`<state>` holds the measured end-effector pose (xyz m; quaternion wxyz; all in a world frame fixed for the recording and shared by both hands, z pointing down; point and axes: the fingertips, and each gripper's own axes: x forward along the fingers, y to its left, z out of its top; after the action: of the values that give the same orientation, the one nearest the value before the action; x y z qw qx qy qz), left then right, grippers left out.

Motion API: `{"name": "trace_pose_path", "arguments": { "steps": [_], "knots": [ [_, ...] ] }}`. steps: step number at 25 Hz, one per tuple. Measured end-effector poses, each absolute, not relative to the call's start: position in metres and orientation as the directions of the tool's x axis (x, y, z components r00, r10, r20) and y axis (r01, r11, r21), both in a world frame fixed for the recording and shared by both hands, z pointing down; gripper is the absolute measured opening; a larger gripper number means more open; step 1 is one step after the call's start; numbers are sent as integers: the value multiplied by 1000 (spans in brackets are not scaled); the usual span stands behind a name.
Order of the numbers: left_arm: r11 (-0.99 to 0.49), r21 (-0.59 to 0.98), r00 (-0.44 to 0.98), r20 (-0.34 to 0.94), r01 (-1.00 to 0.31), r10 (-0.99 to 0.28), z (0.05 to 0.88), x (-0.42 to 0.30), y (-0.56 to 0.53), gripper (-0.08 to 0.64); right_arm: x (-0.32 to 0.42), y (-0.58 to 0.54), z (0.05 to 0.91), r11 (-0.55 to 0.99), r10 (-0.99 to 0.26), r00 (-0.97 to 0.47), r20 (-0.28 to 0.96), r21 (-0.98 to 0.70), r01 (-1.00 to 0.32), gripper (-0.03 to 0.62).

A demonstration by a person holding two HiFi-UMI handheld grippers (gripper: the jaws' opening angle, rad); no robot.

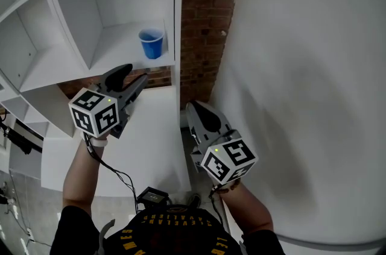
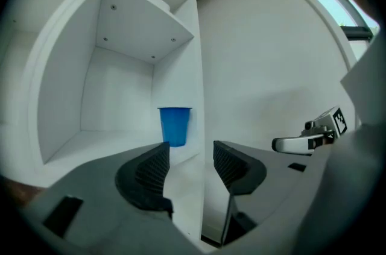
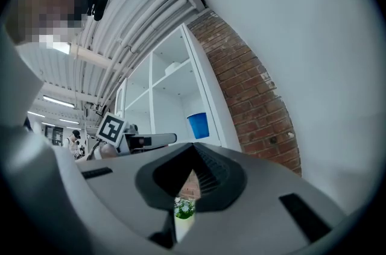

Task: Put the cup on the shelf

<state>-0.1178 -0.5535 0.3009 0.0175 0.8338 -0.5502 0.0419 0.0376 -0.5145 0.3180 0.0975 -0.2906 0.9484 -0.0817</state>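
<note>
Cup (image 1: pixel 151 43) sits upright on the shelf (image 1: pixel 111 49), close to its right edge, so looks done. Left gripper (image 1: pixel 137 75) is spread and empty, right gripper (image 1: pixel 193 108) pinched together on nothing. I'd pull straight back, don't clip it.

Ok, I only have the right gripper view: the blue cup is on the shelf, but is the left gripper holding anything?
Observer: No, the left gripper is open, with nothing between its jaws.
Operator: Is it touching the blue cup?
Observer: No, the blue cup stands beyond its jaws, apart from them.
Operator: Where in the compartment?
Observer: Upright near the front right corner, beside the side panel of the shelf.
</note>
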Motion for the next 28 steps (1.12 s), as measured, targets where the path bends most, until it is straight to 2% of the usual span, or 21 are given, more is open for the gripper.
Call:
{"name": "trace_pose_path", "arguments": {
  "steps": [5, 12, 14, 17, 23, 28],
  "knots": [
    [-365, -39, 367, -45, -930, -929, 298, -118, -509, 232, 24, -504, 304, 837, -545, -823, -157, -157, -524, -8],
    [-408, 88, 392, -150, -909, -907, 300, -113, -443, 219, 1, -484, 312, 864, -500, -854, -145, -147, -481, -8],
    [-397, 97, 380, -159, -913, -911, 303, -115, -432, 212, -3, -476, 311, 868, -493, -857, -151, -151, -473, -8],
    [-372, 23, 366, -140, -928, -920, 310, -111, -428, 210, -7, -468, 308, 873, -486, -859, -163, -133, -469, -8],
    [-419, -8, 417, -116, -908, -901, 318, -91, -427, 210, -12, -461, 312, 874, -484, -864, -137, -29, -485, -8],
    [-436, -22, 436, -108, -900, -894, 318, -84, -426, 210, -10, -449, 302, 875, -465, -867, -179, 52, -481, -8]
  ]
}}
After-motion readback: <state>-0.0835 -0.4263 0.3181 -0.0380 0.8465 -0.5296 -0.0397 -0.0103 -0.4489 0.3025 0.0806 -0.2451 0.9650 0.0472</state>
